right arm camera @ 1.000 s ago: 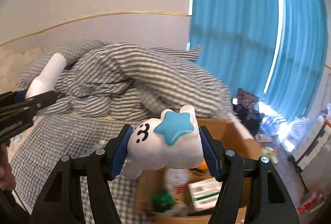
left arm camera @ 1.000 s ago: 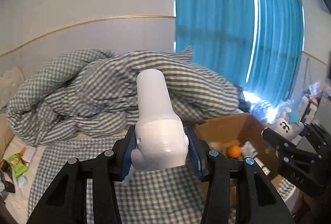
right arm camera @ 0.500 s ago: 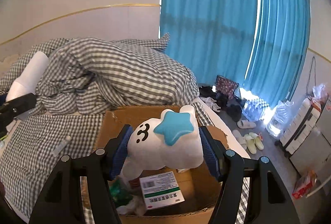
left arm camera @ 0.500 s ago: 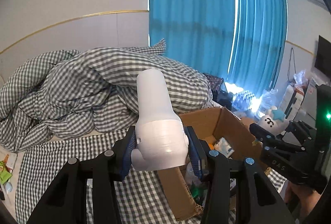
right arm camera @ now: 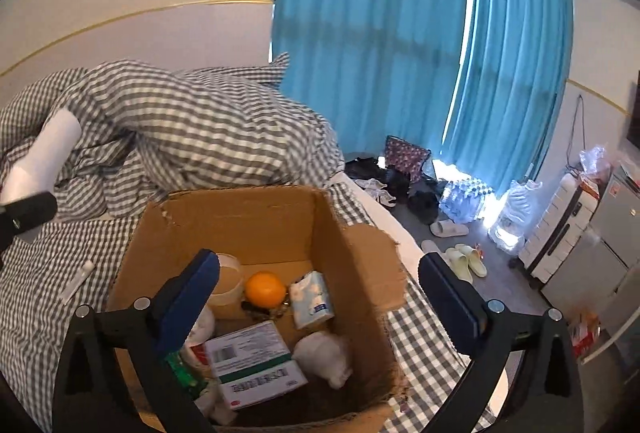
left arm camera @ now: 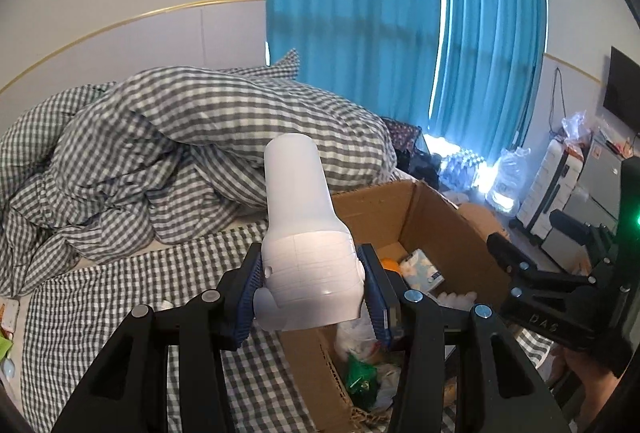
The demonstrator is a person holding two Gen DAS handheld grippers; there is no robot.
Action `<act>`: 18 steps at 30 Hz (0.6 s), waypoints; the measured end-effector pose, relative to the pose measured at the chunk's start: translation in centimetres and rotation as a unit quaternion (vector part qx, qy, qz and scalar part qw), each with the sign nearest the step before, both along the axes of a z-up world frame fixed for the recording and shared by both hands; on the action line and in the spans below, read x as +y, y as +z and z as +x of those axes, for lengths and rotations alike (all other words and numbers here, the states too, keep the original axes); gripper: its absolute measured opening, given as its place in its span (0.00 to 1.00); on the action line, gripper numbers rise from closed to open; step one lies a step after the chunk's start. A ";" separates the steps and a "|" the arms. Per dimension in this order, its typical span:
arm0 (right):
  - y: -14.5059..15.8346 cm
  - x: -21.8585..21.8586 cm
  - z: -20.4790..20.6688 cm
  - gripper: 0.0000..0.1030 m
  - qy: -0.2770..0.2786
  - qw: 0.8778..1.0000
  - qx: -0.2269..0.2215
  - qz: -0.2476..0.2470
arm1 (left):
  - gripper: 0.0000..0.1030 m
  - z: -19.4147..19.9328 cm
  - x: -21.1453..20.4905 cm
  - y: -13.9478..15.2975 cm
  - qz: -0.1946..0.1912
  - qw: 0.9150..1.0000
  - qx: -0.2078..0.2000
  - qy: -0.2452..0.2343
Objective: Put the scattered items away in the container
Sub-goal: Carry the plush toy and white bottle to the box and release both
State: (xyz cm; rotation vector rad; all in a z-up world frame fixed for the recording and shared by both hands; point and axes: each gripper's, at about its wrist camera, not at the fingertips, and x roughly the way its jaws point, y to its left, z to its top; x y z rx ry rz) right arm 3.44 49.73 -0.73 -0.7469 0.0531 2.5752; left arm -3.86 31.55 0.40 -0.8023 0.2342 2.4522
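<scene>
My left gripper [left arm camera: 312, 293] is shut on a white plastic bottle [left arm camera: 304, 233], held upright above the near left corner of a cardboard box [left arm camera: 432, 217] on the bed. My right gripper [right arm camera: 320, 293] is open and empty above the same box [right arm camera: 360, 257]. Inside the box lie a white plush toy [right arm camera: 324, 357], an orange [right arm camera: 266, 289], a tissue pack [right arm camera: 312, 299], a green and white carton [right arm camera: 256, 365] and a tape roll [right arm camera: 228, 281]. The bottle also shows at the far left in the right wrist view [right arm camera: 44, 161].
A crumpled grey checked duvet [left arm camera: 180, 145] lies behind the box on a checked sheet [right arm camera: 44, 273]. A small white tube [right arm camera: 76, 281] lies on the sheet left of the box. Slippers [right arm camera: 464, 261], water bottles and blue curtains [right arm camera: 400, 33] are to the right, beyond the bed edge.
My right gripper has opened and the white plush toy has dropped into the box. My left gripper has moved right with the bottle, closer over the box.
</scene>
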 end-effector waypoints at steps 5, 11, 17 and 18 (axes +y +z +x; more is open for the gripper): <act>0.1 1.5 1.0 0.97 -0.012 1.000 0.004 -0.005 | 0.46 0.3 3.1 -0.8 -0.008 1.000 -0.005 -0.024; 0.3 3.3 2.5 0.97 -0.027 1.000 0.006 -0.003 | 0.47 0.2 6.5 -2.3 -0.022 0.999 -0.020 -0.045; 0.4 4.7 3.6 0.97 -0.040 0.999 0.009 -0.010 | 0.71 -0.2 7.9 -2.9 -0.023 0.998 -0.029 -0.046; 0.4 4.8 3.6 0.97 -0.040 0.999 0.009 -0.010 | 0.75 -0.2 7.9 -2.9 -0.023 0.998 -0.029 -0.043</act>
